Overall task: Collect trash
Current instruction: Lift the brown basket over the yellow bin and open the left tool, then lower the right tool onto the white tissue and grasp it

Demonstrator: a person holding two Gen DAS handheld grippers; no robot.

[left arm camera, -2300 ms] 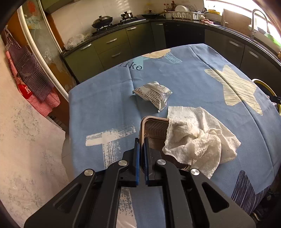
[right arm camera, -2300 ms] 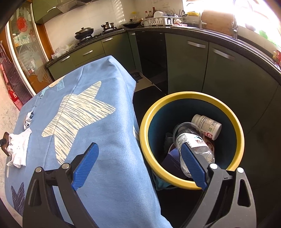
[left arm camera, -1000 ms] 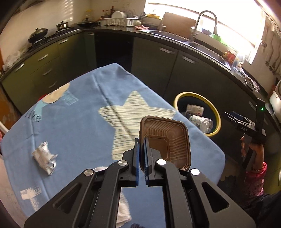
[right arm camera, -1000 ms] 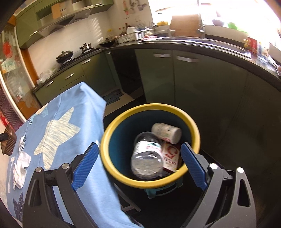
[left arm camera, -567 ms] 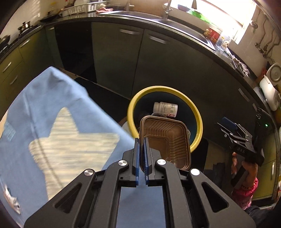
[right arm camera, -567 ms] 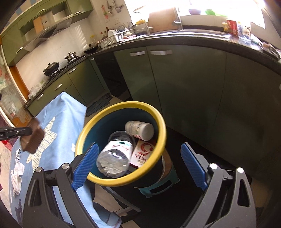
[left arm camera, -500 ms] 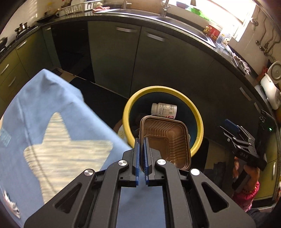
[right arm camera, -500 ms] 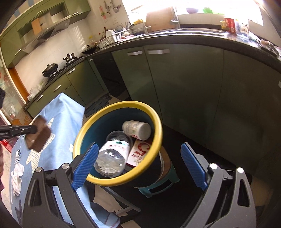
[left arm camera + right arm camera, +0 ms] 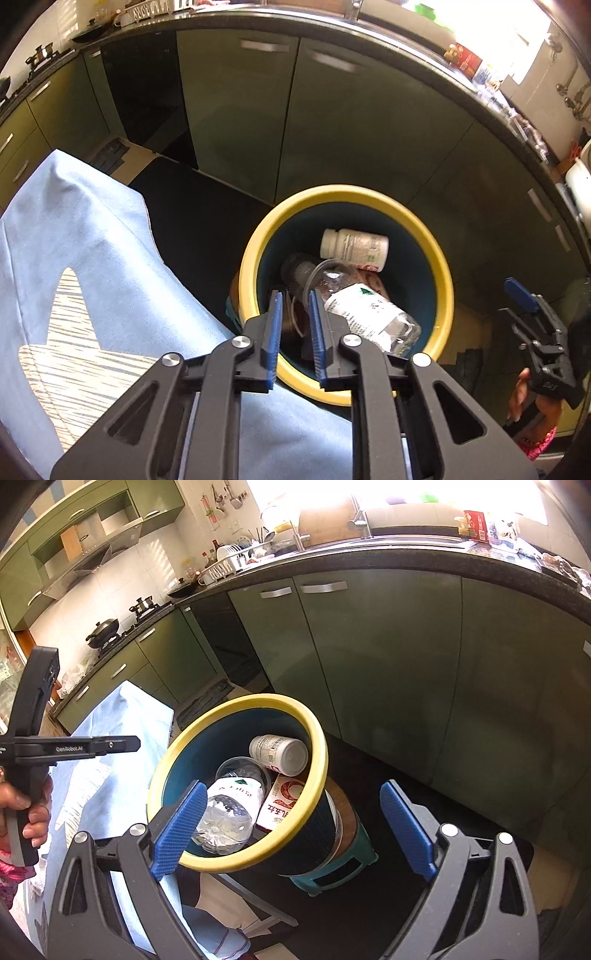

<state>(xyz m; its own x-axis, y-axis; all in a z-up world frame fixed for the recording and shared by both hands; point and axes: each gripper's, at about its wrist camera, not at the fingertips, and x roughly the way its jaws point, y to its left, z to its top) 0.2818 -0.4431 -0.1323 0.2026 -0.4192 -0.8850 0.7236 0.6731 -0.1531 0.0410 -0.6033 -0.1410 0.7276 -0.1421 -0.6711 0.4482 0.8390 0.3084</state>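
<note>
The yellow-rimmed bin (image 9: 439,266) (image 9: 317,738) stands beside the table and holds a clear plastic bottle (image 9: 365,310) (image 9: 229,808), a white pill bottle (image 9: 354,248) (image 9: 279,755) and a red-and-white carton (image 9: 279,805). My left gripper (image 9: 295,306) hangs over the bin's near rim with its jaws opening; a brown piece of the tray (image 9: 295,326) shows down inside the bin between them, clear of the pads. In the right wrist view the left gripper (image 9: 136,743) reaches in from the left. My right gripper (image 9: 291,830) (image 9: 517,291) stands wide open beside the bin, holding nothing.
The table under its blue star-patterned cloth (image 9: 92,258) (image 9: 122,716) lies left of the bin. A teal stool (image 9: 332,871) carries the bin. Green cabinets (image 9: 332,129) and a dark counter curve behind. A hand (image 9: 33,812) grips the left tool.
The left gripper carried the brown tray from the table to over the bin, then its jaws parted and the tray left the pads. The right gripper stayed open and hardly moved.
</note>
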